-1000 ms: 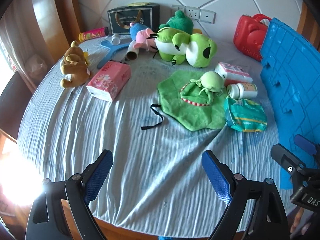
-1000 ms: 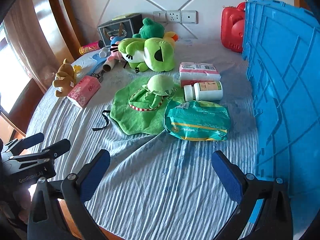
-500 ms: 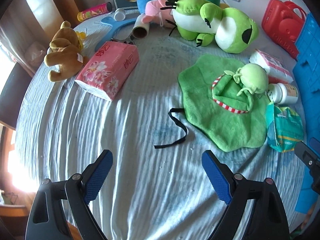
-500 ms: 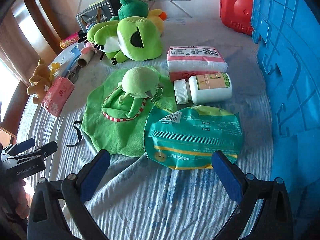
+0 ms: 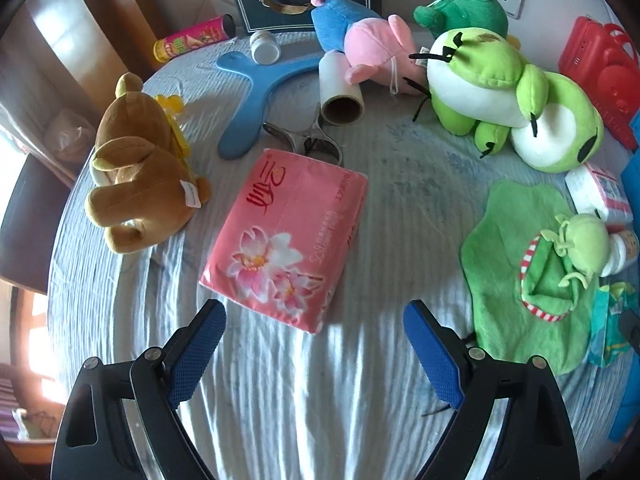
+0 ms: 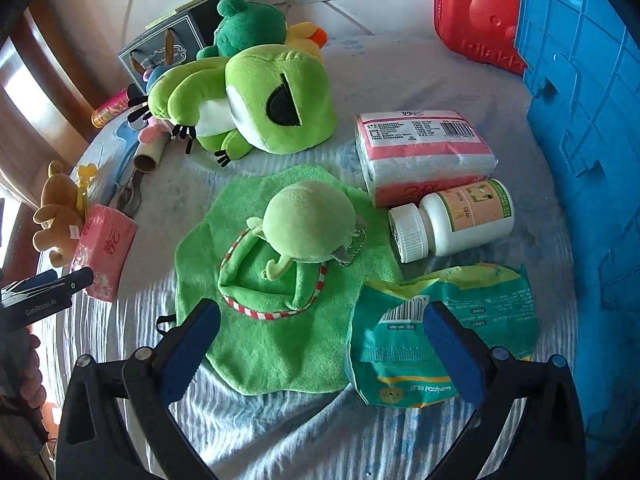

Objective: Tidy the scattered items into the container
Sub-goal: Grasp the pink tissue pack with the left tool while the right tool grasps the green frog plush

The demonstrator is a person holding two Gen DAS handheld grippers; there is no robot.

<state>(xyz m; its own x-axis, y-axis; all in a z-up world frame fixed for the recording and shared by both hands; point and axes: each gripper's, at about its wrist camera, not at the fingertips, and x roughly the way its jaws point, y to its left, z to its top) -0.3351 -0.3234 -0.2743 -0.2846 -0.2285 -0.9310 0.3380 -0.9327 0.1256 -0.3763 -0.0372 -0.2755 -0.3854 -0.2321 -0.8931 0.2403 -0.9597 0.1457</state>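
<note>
Looking down over the table with the striped pale blue cloth [image 5: 400, 184], I hold my left gripper [image 5: 316, 344] wide open with nothing in it. Just past its blue pads [image 5: 196, 354] lies the soft pink pack of tissues with flowers on it [image 5: 288, 240]. Beside that pack sits the brown plush bear [image 5: 136, 176], and behind it I see the metal clip [image 5: 308, 140], the cardboard roll [image 5: 340, 94] and the flat blue plastic boomerang [image 5: 256, 92]. My right gripper [image 6: 320, 344] is wide open too, and holds nothing. It hangs over the flat green plush cloth with a little frog head on it [image 6: 288, 264]. Its right pad is over the teal crinkly packet [image 6: 404, 352], but I cannot tell if it touches. Near the packet lies the white plastic bottle on its side [image 6: 452, 220], touching the pink and white tissue pack [image 6: 424, 148] behind it. The big light green plush frog [image 6: 256, 104] lies farther back. The big blue plastic crate [image 6: 588, 128] stands at the right edge of the table, close to the bottle and the packet.
</note>
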